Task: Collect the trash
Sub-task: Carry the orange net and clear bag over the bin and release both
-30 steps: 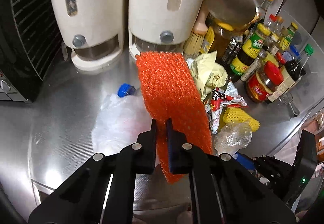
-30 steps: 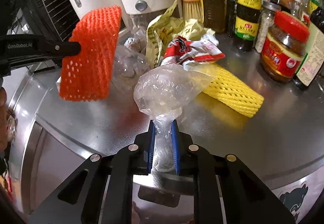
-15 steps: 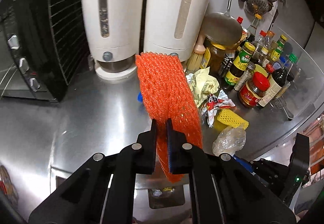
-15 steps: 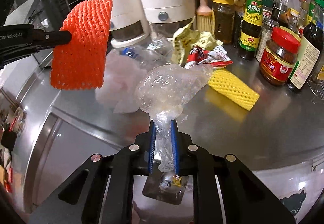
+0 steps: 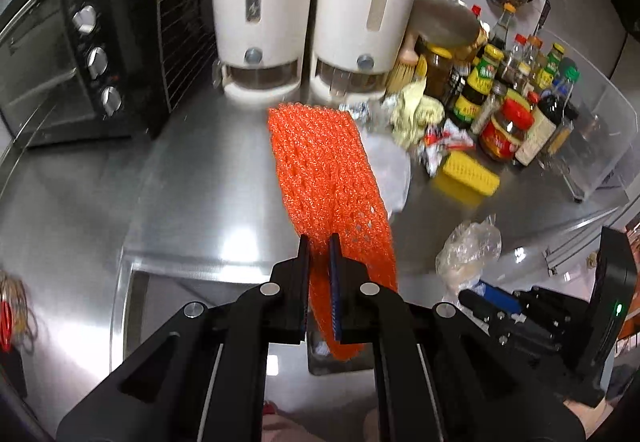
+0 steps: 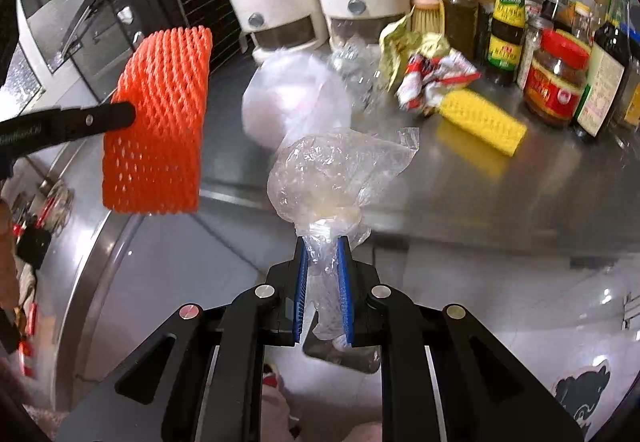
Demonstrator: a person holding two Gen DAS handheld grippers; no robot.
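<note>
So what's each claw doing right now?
Left gripper: closed on the orange foam fruit net.
Right gripper: closed on the crumpled clear plastic bag.

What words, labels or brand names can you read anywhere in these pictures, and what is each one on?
"Gen...": white print on the side of the left gripper, seen from the right wrist; the rest is too blurred to read.
Green-capped sauce bottle: characters on the green and yellow label are too blurred.
Red-lidded jar: red label, unreadable.
Dark bottle: pale label, print too small to read.

Toaster oven [image 5: 60, 58], two white dispensers [image 5: 256, 2], condiment bottles [image 5: 504, 126].
</note>
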